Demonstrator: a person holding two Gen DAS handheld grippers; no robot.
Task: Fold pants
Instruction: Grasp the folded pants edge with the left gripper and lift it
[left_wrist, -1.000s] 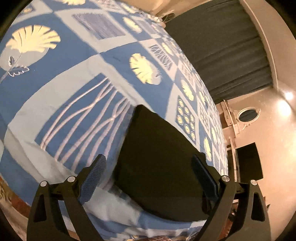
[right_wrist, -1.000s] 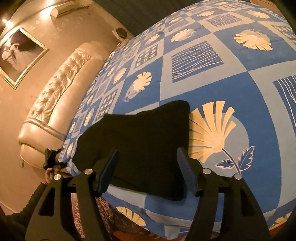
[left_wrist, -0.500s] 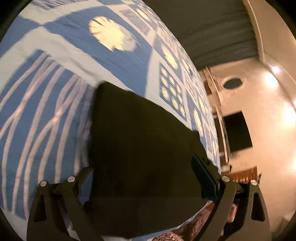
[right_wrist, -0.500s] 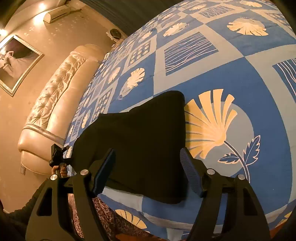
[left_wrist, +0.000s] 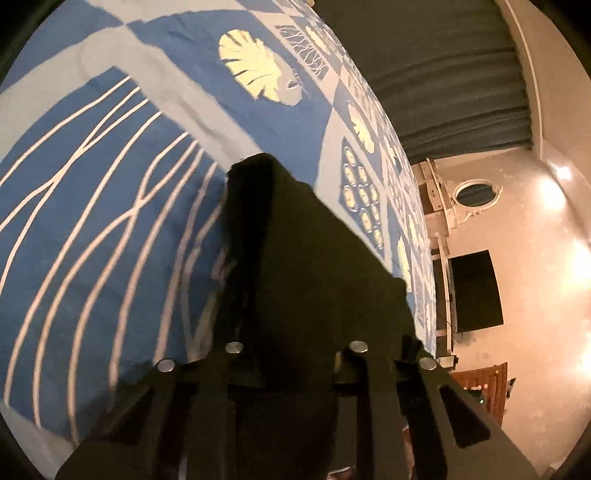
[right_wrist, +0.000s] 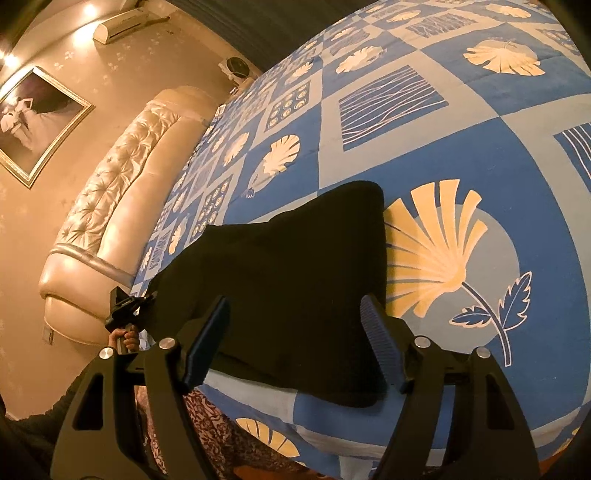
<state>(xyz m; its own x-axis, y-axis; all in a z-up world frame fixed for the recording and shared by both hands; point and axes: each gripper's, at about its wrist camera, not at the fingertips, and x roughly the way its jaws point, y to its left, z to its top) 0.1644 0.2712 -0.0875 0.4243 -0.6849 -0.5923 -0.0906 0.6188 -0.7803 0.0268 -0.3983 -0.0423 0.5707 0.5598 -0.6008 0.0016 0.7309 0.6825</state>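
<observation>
Black pants lie folded flat on the blue patterned bedspread, near the bed's front edge. My right gripper is open and empty, hovering above the pants' near edge. In the right wrist view my left gripper is at the pants' left end, held by a hand. In the left wrist view my left gripper is shut on the pants; the dark cloth fills the gap between the fingers and rises into a lifted peak ahead.
A padded cream headboard stands at the bed's left end. A dark curtain hangs behind the bed. A dark screen and a round mirror are on the wall beyond the bed's right side.
My left gripper moved down onto the end of the pants and closed on the cloth, which now bunches up. My right gripper stayed open and barely moved.
</observation>
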